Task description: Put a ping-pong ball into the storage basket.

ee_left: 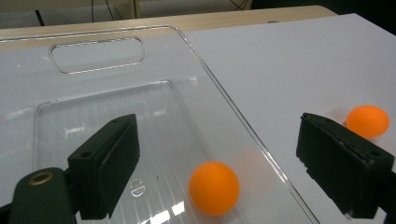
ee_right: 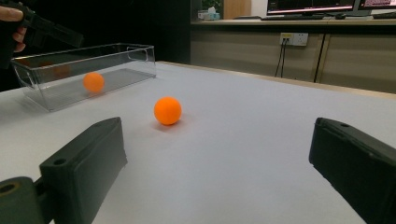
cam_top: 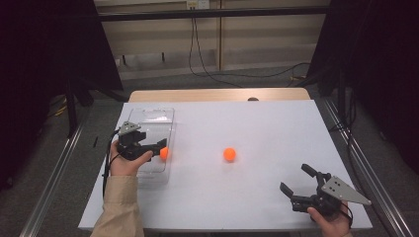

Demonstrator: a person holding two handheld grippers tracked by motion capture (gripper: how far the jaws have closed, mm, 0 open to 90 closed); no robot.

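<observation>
An orange ball (cam_top: 164,152) lies inside a clear plastic bin (cam_top: 148,114) at the table's left, close to the bin's right wall. My left gripper (cam_top: 157,148) hovers over that ball with its jaws open. In the left gripper view the ball (ee_left: 214,188) rests on the floor of the bin (ee_left: 205,65), free of both jaws of the left gripper (ee_left: 219,135). A second orange ball (cam_top: 229,154) sits on the white table top, mid-table. My right gripper (cam_top: 295,177) is near the front right edge, open and holding nothing, and it faces that ball (ee_right: 167,110).
The table (cam_top: 257,123) is covered in white, with a wooden strip along its far edge. Dark curtains stand at both sides and cables run across the floor behind. The right gripper view has the bin (ee_right: 116,49) with the left gripper (ee_right: 42,28) above it.
</observation>
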